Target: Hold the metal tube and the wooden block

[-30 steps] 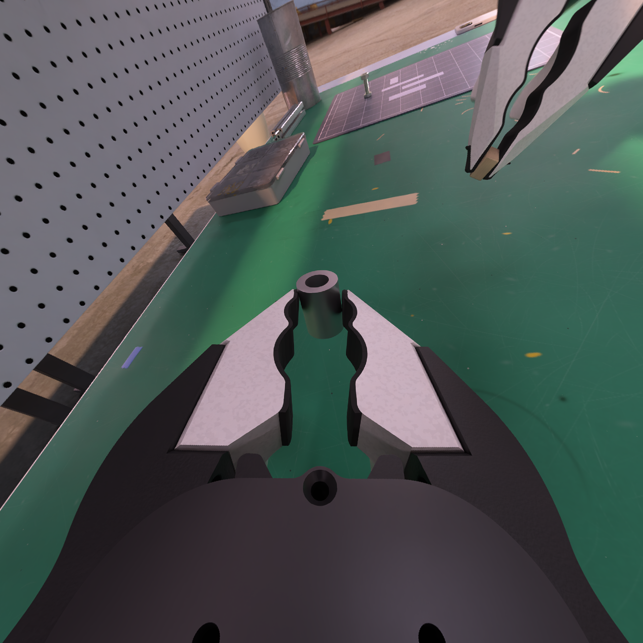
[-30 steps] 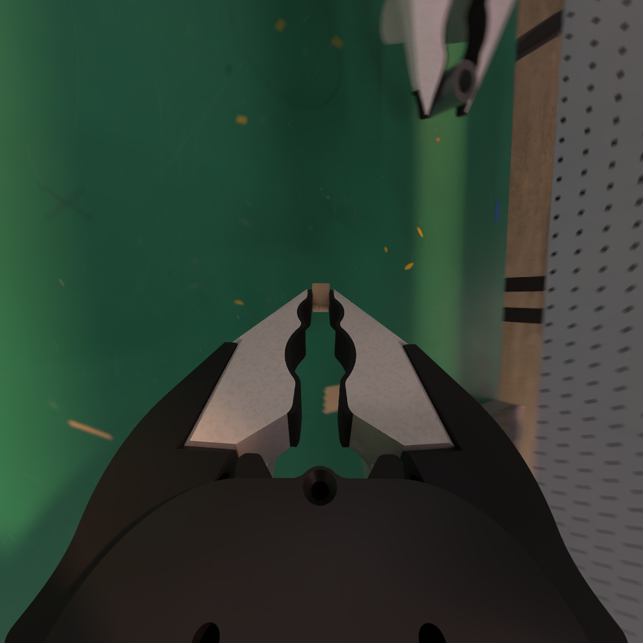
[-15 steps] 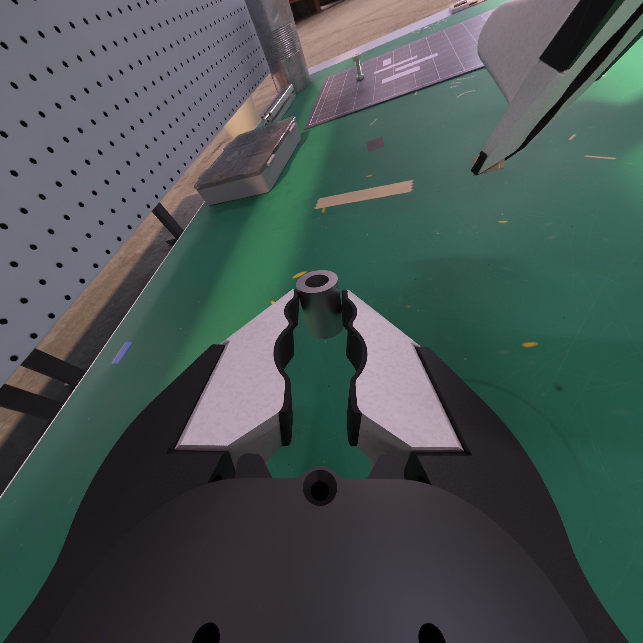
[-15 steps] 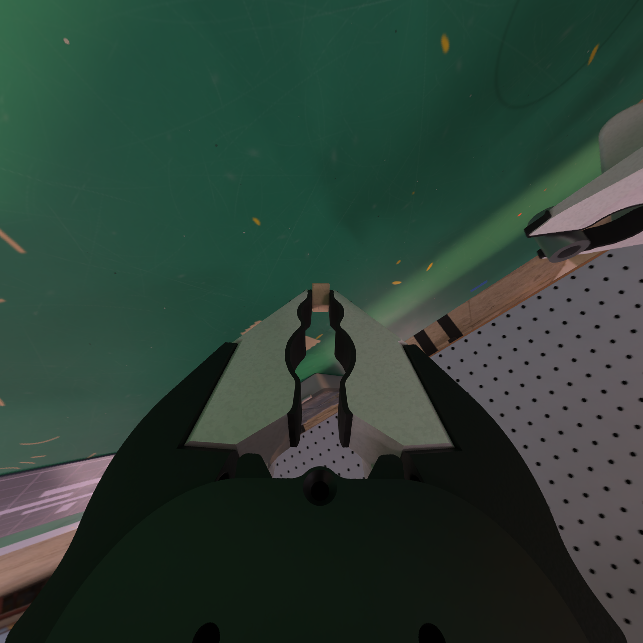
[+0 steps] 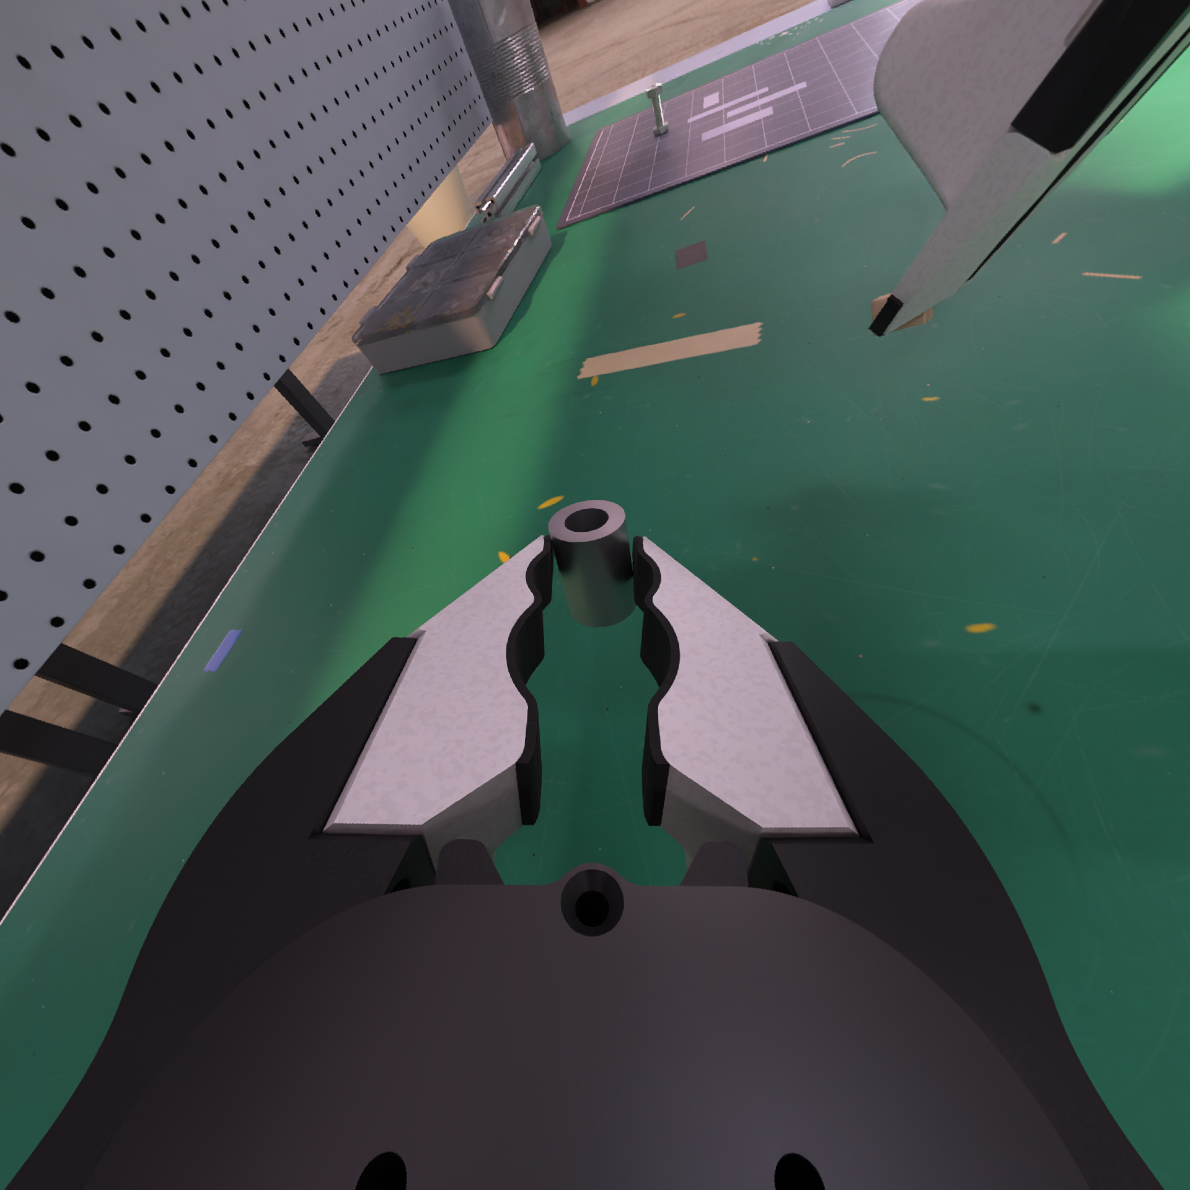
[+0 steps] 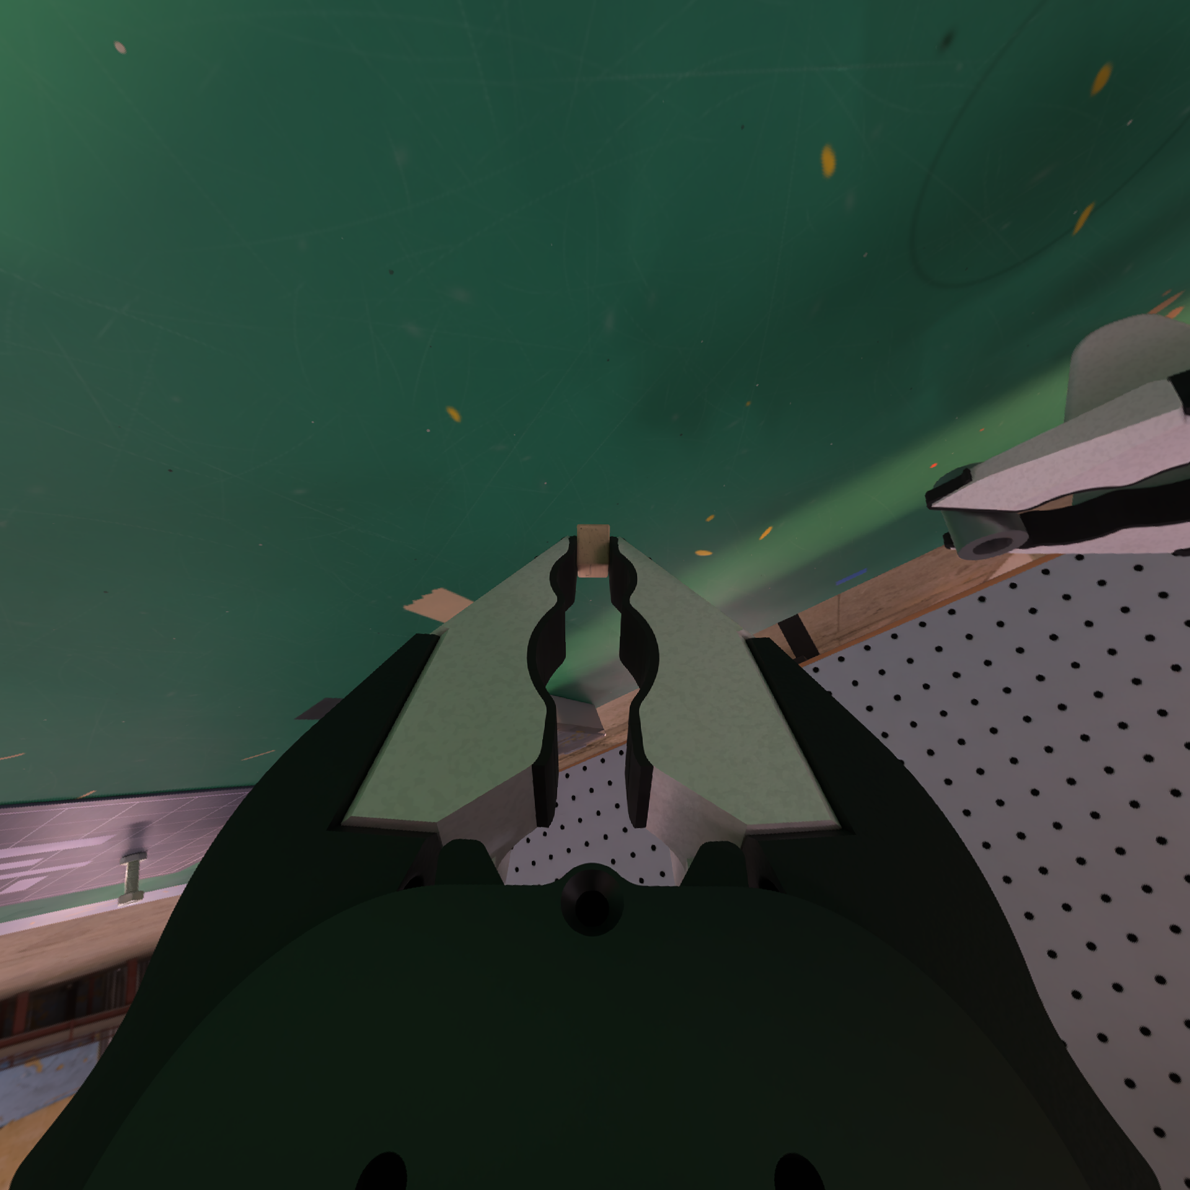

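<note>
My left gripper (image 5: pixel 592 554) is shut on a short dark metal tube (image 5: pixel 591 566), held upright at its fingertips above the green mat (image 5: pixel 837 515). My right gripper (image 6: pixel 593 547) is shut on a small pale wooden block (image 6: pixel 593 550) pinched at its fingertips. In the left wrist view the right gripper (image 5: pixel 892 315) hangs at the upper right with the block (image 5: pixel 914 317) showing at its tip. In the right wrist view the left gripper (image 6: pixel 966 521) shows at the right edge with the tube (image 6: pixel 988 538) in it.
A grey pegboard (image 5: pixel 161 225) runs along the left. A flat metal case (image 5: pixel 457 290), a steel cylinder (image 5: pixel 515 71), a strip of tan tape (image 5: pixel 670 351) and a dark grid mat (image 5: pixel 727 135) with an upright bolt (image 5: pixel 657 109) lie ahead.
The right gripper has rolled over with the block, so its view tilted from the mat toward the pegboard. The left gripper has drifted slightly with the tube still held.
</note>
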Robot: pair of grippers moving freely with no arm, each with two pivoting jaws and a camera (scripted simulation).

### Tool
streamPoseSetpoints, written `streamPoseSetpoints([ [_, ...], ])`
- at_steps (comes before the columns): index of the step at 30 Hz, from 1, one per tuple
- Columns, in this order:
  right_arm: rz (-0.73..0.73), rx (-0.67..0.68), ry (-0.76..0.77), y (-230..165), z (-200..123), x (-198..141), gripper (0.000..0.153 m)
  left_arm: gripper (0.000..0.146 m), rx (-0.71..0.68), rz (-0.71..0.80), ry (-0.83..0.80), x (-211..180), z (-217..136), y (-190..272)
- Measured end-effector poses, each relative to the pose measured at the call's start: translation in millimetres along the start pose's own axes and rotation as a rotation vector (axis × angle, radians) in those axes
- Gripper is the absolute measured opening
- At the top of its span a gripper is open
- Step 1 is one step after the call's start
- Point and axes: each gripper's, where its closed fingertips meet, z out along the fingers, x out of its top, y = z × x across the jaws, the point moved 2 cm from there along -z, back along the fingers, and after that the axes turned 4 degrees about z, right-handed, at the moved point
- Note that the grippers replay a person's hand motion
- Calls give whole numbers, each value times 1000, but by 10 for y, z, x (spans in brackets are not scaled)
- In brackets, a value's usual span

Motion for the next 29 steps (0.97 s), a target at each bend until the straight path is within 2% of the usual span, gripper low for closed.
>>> streamPoseSetpoints([
  [14, -44, 37, -36, 1, 25, 42, 9, 24, -4, 4, -8, -12, -3, 4],
  [19, -81, 43, -104, -9, 7, 57, 9, 24, -5, 6, -12, -15, -2, 7],
  [22, -55, 83, -129, -47, 7, 33, 9, 24, -6, 9, -13, -13, -5, 12],
  [26, 133, 77, -75, 10, -29, -117, 9, 24, -11, 9, -7, 8, -31, 18],
  [27, 238, 41, -22, 78, -46, -171, 9, 24, -12, 7, -1, 21, -43, 15],
  [29, 546, 18, 154, 168, -70, -241, 9, 24, -19, -3, 18, 59, -67, 11],
])
